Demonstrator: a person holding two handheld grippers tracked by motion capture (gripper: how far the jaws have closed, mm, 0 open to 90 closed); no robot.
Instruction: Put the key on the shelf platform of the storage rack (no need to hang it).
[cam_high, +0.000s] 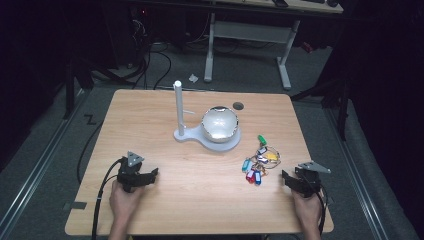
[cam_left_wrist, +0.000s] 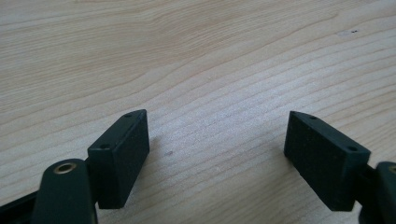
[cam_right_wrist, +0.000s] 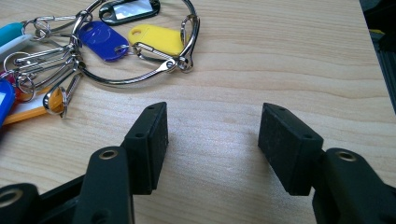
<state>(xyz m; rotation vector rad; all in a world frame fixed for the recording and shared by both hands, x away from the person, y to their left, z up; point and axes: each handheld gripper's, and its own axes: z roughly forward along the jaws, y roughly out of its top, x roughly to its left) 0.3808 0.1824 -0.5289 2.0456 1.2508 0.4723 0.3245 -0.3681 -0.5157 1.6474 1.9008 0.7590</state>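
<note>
A bunch of coloured key tags (cam_high: 260, 162) on a large metal ring (cam_right_wrist: 140, 77) lies on the wooden table (cam_high: 200, 200), right of centre. In the right gripper view the yellow tag (cam_right_wrist: 156, 39) and the blue tag (cam_right_wrist: 100, 39) lie just ahead and left of the jaws. My right gripper (cam_high: 292, 181) (cam_right_wrist: 212, 140) rests low over the table near the front right, open, nothing between its jaws. My left gripper (cam_high: 142, 177) (cam_left_wrist: 217, 149) sits at the front left, open wide over bare wood.
A white stand (cam_high: 207, 137) with an upright post (cam_high: 178, 107) and a shiny metal bowl (cam_high: 219, 124) sits at mid table. A small dark hole (cam_high: 238, 106) lies behind it. The table's right edge (cam_right_wrist: 373, 60) runs close to my right gripper.
</note>
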